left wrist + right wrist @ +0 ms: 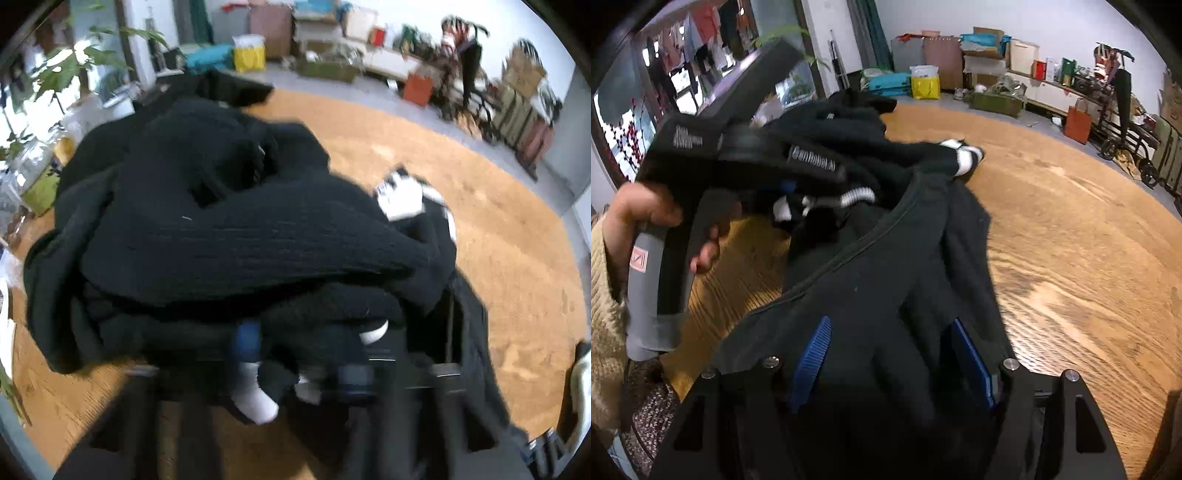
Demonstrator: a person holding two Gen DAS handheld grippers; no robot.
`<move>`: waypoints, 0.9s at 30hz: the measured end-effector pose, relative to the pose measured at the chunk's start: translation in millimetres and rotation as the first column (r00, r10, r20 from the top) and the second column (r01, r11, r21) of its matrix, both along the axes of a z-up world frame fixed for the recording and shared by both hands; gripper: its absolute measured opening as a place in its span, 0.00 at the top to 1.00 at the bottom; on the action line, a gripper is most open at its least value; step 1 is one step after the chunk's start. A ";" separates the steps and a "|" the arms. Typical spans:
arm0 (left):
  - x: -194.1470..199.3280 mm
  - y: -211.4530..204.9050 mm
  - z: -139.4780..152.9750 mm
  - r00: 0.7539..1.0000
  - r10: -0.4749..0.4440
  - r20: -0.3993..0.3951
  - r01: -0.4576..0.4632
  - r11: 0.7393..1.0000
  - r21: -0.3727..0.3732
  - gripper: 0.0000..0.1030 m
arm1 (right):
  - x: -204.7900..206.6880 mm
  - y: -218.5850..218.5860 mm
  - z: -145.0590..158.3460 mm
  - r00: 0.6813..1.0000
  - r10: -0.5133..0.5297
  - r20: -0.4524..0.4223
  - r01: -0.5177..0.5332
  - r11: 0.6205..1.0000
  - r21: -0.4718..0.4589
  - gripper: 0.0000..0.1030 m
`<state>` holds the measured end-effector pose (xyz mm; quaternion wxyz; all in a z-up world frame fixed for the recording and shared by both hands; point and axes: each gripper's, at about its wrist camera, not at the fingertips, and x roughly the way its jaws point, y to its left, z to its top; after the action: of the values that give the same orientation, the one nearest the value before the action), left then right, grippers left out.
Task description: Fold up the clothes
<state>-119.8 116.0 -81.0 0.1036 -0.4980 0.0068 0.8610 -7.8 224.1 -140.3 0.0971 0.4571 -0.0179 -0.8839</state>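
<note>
Mid-fold on a wooden counter (1071,229): a black garment (229,236) w/ white-striped cuffs (964,155) is lifted in a bunch betw. two handheld grippers, apparently being carried over itself rather than laid flat yet.

Left to right: the person's hand (646,221) grips the handle of the left gripper (798,192), seen from the right wrist view at the garment's left edge. In its own view the left gripper (303,354) is buried under cloth; blue pads (245,339) show close together w/ black fabric and a white cuff bunched betw. and over them, so the jaws look nearly closed on the garment, though blur makes the exact gap hard to judge.

The right gripper (897,362) has its blue pads (812,354) apart only by a thick wad of the same fabric, jaws clamped on it; the cloth runs up and away toward the left gripper.

Next move, as judged: lower both ends to the counter together, keep the edge taut, line up hems before letting go. Risk: loose sleeve folds under unevenly.
</note>
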 end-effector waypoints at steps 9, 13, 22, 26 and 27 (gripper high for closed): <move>-78.9 -85.2 121.4 0.936 0.218 -0.275 -0.197 0.975 0.101 0.84 | -0.9 0.8 -15.6 1.000 0.015 0.020 -0.016 1.000 0.002 0.29; -129.0 -131.2 162.1 0.876 0.345 -0.336 -0.338 0.938 0.083 0.84 | -0.4 3.3 -18.3 1.000 0.013 0.025 -0.013 1.000 0.003 0.29; -173.2 -125.0 58.9 0.967 0.201 0.156 -0.207 0.978 0.021 0.60 | -0.6 8.5 -21.9 0.999 0.009 0.032 -0.010 1.000 0.001 0.27; -129.5 -88.0 75.0 0.984 0.042 0.172 -0.041 0.999 -0.011 0.37 | 0.3 11.3 -21.2 0.999 0.011 0.034 -0.011 1.000 -0.004 0.27; -115.5 -74.8 79.5 0.985 -0.013 0.175 0.021 0.999 -0.044 0.29 | 0.5 11.6 -21.2 0.999 0.011 0.035 -0.011 1.000 -0.004 0.27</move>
<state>-235.4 41.2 -1.6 0.0997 -0.5736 0.0219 0.8127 -7.2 235.7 -161.5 0.1027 0.4723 -0.0187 -0.8752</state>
